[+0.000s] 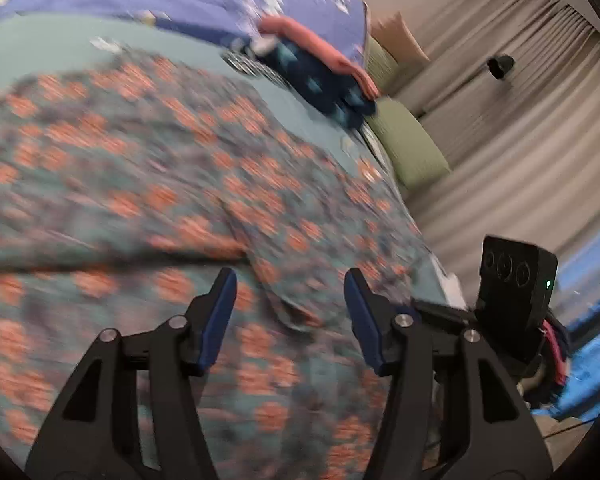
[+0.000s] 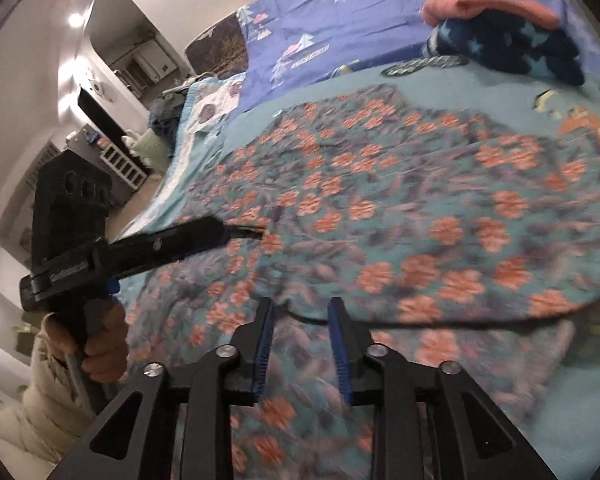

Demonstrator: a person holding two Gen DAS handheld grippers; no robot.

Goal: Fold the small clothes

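While both hover over floral garment [image 1: 148, 200], left hand-held gripper [image 1: 290, 284] wide apart, right hand-held gripper [image 2: 300, 312] parted, both empty.

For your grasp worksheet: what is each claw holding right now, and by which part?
Neither holds anything. The left claw and right claw are both open over the floral garment, with no cloth pinched between the fingers.

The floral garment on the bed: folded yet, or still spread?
Partly folded: the floral garment lies mostly spread over the teal sheet, but one flap is doubled over near the right tool, its edge overlapping.
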